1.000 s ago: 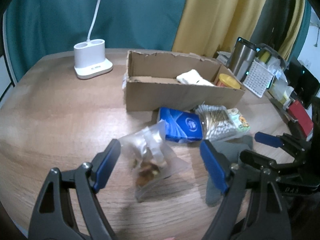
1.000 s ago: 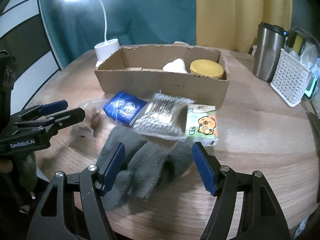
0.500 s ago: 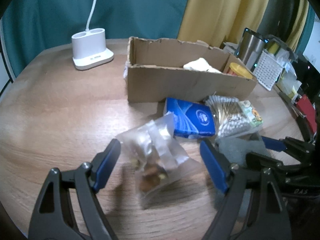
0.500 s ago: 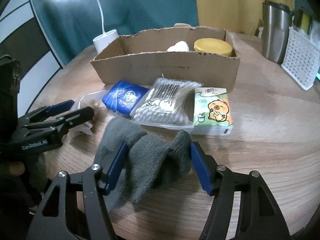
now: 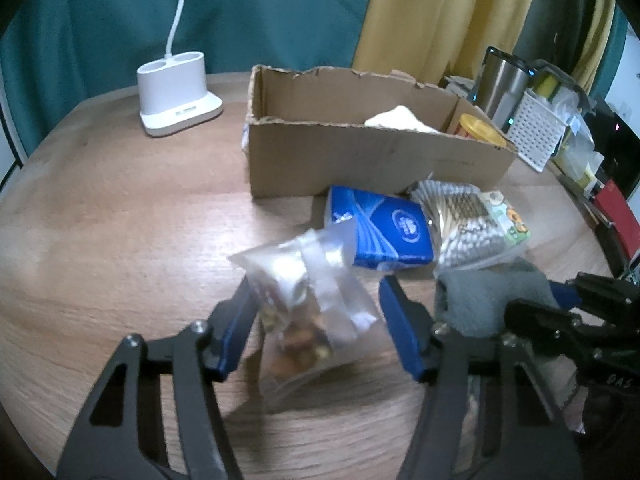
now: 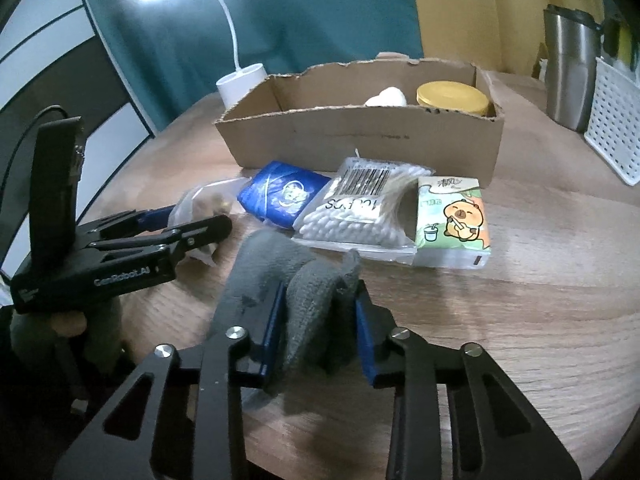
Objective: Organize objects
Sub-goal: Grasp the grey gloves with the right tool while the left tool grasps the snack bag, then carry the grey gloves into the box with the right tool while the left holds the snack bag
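Note:
A clear snack bag (image 5: 312, 312) lies on the wooden table between the blue pads of my left gripper (image 5: 316, 328), whose jaws stand narrowed around it, pads near its sides. My right gripper (image 6: 318, 320) is shut on the grey sock (image 6: 304, 280), which also shows in the left wrist view (image 5: 480, 300). Beyond lie a blue tissue pack (image 5: 384, 228), a cotton swab bag (image 6: 360, 208) and a cartoon tissue pack (image 6: 452, 216). The cardboard box (image 6: 360, 136) behind holds a white item (image 6: 386, 96) and a yellow-lidded jar (image 6: 452, 98).
A white lamp base (image 5: 178, 88) stands at the back left. A steel tumbler (image 6: 568, 72) and a white perforated basket (image 6: 616, 120) stand at the back right. A red item (image 5: 616, 216) lies at the right edge.
Both grippers moved forward and their jaws narrowed. The right one closed onto the grey sock. The left one came in around the snack bag.

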The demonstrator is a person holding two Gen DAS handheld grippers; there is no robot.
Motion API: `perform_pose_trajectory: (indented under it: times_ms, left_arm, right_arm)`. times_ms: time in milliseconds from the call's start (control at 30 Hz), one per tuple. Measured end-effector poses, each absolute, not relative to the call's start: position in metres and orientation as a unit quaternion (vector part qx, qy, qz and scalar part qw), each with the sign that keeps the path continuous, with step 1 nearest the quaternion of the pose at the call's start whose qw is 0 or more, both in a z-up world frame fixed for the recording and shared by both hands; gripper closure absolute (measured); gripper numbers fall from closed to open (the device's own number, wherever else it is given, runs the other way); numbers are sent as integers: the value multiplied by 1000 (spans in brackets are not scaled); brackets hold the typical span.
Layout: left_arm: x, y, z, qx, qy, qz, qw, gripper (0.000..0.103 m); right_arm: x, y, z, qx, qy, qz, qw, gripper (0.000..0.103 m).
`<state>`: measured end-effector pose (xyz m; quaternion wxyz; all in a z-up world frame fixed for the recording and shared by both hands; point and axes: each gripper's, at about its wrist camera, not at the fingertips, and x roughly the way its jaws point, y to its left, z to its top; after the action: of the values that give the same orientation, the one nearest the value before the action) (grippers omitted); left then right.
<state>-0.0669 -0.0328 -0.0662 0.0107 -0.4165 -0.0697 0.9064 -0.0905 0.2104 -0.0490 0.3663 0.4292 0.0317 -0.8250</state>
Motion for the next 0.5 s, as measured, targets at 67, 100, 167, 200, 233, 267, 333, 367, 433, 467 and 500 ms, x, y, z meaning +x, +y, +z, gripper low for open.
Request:
perform_pose_trajectory:
  times_ms: [67,100,167,200,233,267,333,367,433,467,500]
  left_arm:
    - [-67,-33,-65,-416,-70,907,10,44]
    - [-66,-34,-65,-416,-70,907,10,45]
    - [-65,-34,-64,-415,-72,907,10,46]
    - [-64,-34,-62,-413,-73,908,10,46]
    - [-64,-34,-61,-411,-73,908,11,46]
    - [-63,-34,-59,-408,-75,910,12,46]
    - [-61,-34,-56,-404,-75,912,13,46]
    - [-60,-34,-54,-401,-76,913,12,46]
    - [-59,-34,-50,-397,-77,915,12,46]
    - [-59,-34,-48,-394,-78,916,12,46]
    - [-59,-34,-45,-392,-80,917,12,46]
  right_arm:
    - [-88,211,-45,424,34,-826,369,72]
    - [-88,211,-43,422,35,-827,370,72]
    - [-86,212,-38,415,38,-830,371,72]
    - [-85,213,-35,411,40,-832,371,72]
    - [-84,214,-32,408,41,-833,371,72]
    - [-84,216,-29,404,41,-836,369,73]
    - [-85,219,-22,397,41,-840,367,73]
    - [-85,222,-18,393,41,-843,365,73]
    - [-86,224,-12,387,42,-847,363,73]
    - [-86,225,-9,385,43,-848,362,73]
    - [-87,227,-6,382,43,-850,360,72]
